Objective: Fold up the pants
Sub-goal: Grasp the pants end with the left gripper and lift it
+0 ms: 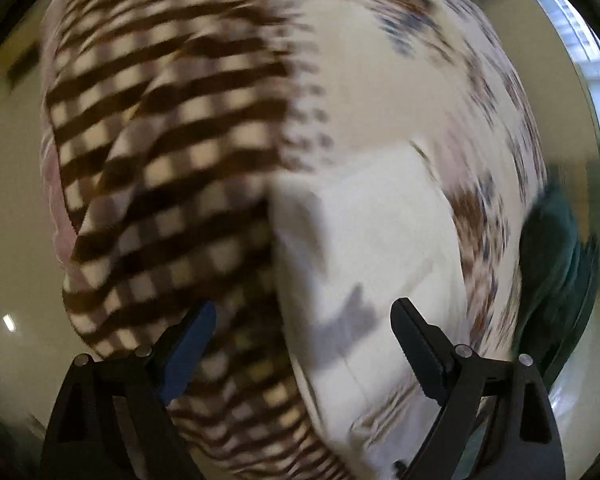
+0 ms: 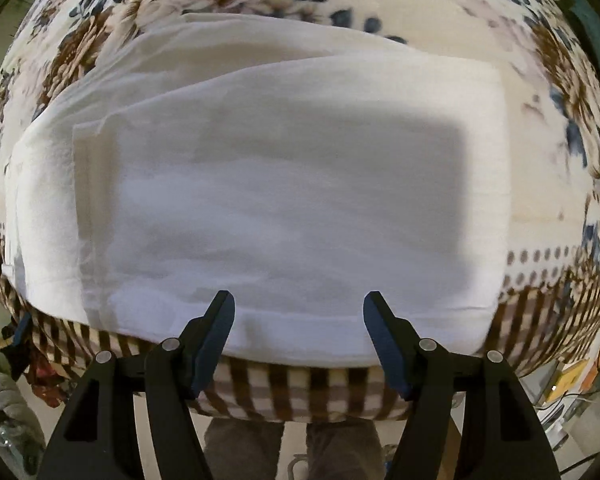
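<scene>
White pants (image 2: 260,184) folded into a broad layered rectangle, lying flat on a floral blanket (image 2: 560,80) with a brown-and-cream checked border (image 2: 300,396) along the near edge. Right gripper (image 2: 299,308) spread wide, fingers well apart, nothing between them; tips hovering over the near hem of the pants, contact with the cloth impossible to judge. A dark rectangular shadow cast across the middle of the fabric. Stacked folds visible at the left side of the pants, one layer edge stepping over another. In the left wrist view, heavily blurred: left gripper (image 1: 302,316) likewise wide apart and holding nothing, blue-padded finger (image 1: 188,356) over the checked border (image 1: 160,140), the other finger over the white pants (image 1: 364,240). Pants there reaching from between the fingers toward the right, floral blanket (image 1: 380,60) beyond. A dark green cloth (image 1: 556,264) at the far right edge, just beside the blanket.
</scene>
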Available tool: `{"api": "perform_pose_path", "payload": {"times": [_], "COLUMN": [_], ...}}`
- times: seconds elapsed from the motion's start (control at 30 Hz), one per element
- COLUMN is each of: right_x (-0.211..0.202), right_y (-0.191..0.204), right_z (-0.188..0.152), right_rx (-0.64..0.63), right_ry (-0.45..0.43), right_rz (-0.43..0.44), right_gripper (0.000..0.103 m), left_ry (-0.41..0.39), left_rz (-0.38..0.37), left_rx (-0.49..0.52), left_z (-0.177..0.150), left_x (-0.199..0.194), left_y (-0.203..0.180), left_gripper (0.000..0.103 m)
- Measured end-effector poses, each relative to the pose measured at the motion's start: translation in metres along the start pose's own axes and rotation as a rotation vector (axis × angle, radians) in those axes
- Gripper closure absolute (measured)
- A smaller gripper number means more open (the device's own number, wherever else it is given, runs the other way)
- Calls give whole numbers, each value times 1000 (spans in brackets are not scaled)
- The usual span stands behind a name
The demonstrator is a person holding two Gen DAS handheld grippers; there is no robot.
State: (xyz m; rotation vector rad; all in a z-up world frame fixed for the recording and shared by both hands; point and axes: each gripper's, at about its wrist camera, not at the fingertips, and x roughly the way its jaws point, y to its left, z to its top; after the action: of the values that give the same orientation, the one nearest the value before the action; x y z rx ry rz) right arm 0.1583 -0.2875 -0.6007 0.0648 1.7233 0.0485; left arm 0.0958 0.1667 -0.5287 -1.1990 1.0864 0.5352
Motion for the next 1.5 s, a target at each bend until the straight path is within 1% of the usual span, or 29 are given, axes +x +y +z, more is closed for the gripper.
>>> {"api": "perform_pose_path", "payload": {"times": [0.03,0.07,0.1,0.13,0.17,0.2,0.23,0.3,0.37,0.43,0.47,0.53,0.57,0.6,0.67,0.7,0.73,0.77,0.8,0.83,0.87,0.9,0.97,1.07,1.17,1.2,1.33,1.47,1.5], "right_x": [0,0,0,0,-2,-1,-1,-1,-2,0,0,-4,-6,-8,-11,-14,-15,-15,-14,-14,-12,-11,-12,-8,-7,-3,-2,-5,-4], "right_y": [6,13,18,26,37,47,54,64,68,75,81,66,69,73,77,78,79,81,81,80,74,71,72,65,59,49,42,33,28], "right_z": [4,7,9,11,18,22,25,29,30,32,34,32,34,35,31,30,30,31,32,32,29,30,33,30,25,15,13,11,13], "right_rx": [-9,-19,-28,-34,-35,-33,-30,-29,-25,-21,-19,-25,-27,-27,-33,-38,-39,-36,-31,-21,-13,-5,3,0,-6,-8,-8,4,4], "right_ry": [0,-2,-6,-8,-7,-7,-10,-11,-11,-5,-3,-6,-9,-15,-24,-29,-30,-28,-25,-21,-17,-11,-8,-10,-12,-15,-13,-9,-9], "right_rz": [-7,-20,-34,-47,-57,-70,-76,-83,-86,-85,-83,-79,-78,-72,-62,-63,-64,-62,-60,-59,-57,-55,-60,-67,-71,-72,-77,-71,-70], "right_gripper": [34,34,34,34,34,34,34,34,34,34,34,34,34,34,34,34,34,34,34,34,34,34,34,34,34,34,34,34,34], "left_ry": [1,-6,-31,-68,-95,-120,-146,-186,-222,-242,-236,-209,-189,-166,-122,-115,-114,-109,-102,-98,-93,-87,-58,17,39,41,26,-18,-40], "left_rz": [-16,-43,-59,-66,-68,-73,-87,-123,-178,-175,-163,-97,-47,-28,-69,-87,-104,-116,-117,-131,-156,-173,-177,-143,-139,-130,-117,-138,-148], "left_rx": [-11,-11,3,30,69,106,129,213,271,327,314,273,246,221,167,159,153,144,135,120,102,80,55,34,21,32,55,55,56], "left_z": [3,8,10,15,18,17,17,11,8,12,18,31,40,46,54,54,52,50,47,42,35,27,11,-8,-15,-14,-6,6,10], "left_x": [5,10,10,7,6,4,1,-14,-29,-26,-19,3,17,25,29,24,17,8,2,-5,-11,-16,-13,11,31,37,49,48,46], "left_y": [-2,0,-3,-4,-6,-10,-15,-30,-44,-57,-56,-41,-29,-17,-2,-2,-3,-4,-4,-3,-1,3,6,11,12,8,3,-2,-3], "left_gripper": [16,23,49,64,84,89,90,91,91,91,91,92,92,92,91,89,88,84,70,59,37,30,30,30,30,30,30,30,32]}}
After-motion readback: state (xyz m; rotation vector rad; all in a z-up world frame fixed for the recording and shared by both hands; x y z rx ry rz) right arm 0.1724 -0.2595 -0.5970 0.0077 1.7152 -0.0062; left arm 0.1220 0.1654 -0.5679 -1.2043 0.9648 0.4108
